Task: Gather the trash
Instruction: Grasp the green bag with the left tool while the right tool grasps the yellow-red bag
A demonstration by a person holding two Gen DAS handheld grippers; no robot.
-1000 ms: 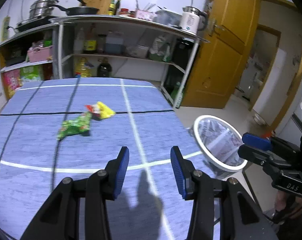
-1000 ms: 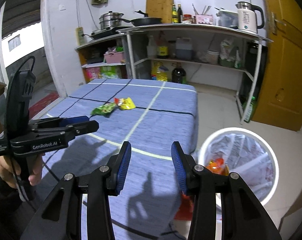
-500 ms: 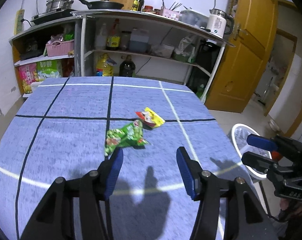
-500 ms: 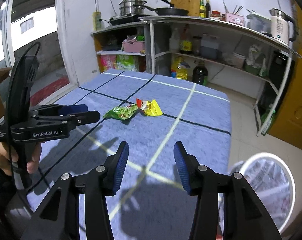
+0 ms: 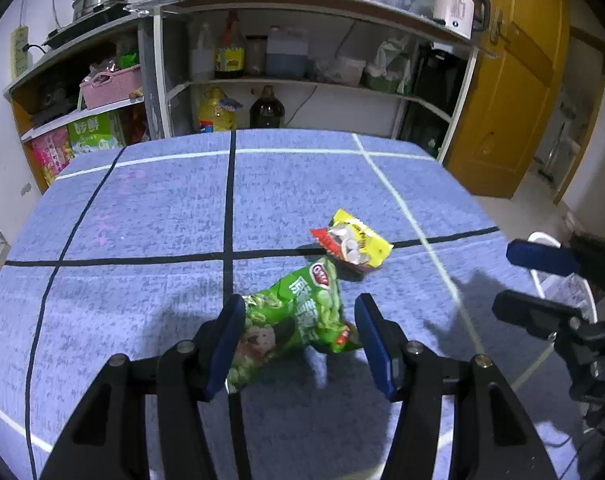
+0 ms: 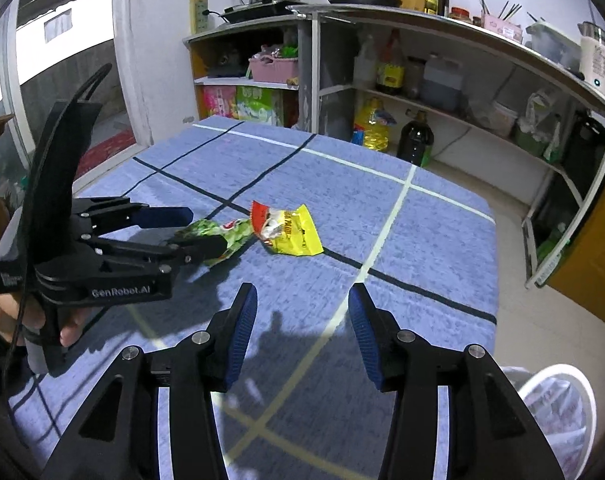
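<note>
Crinkled green snack wrapper [image 5: 298,312] sits between the spread left gripper [image 5: 300,338] — ungrasped; yellow wrapper [image 5: 356,240] farther right awaits the empty, spread right gripper [image 6: 302,330].

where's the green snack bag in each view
Left wrist: green snack bag at lower centre, between the open left gripper's fingers.
Right wrist: same bag left of centre, at the left gripper's tips.
Shared landmark: yellow wrapper just beyond it on the blue tablecloth.
</note>
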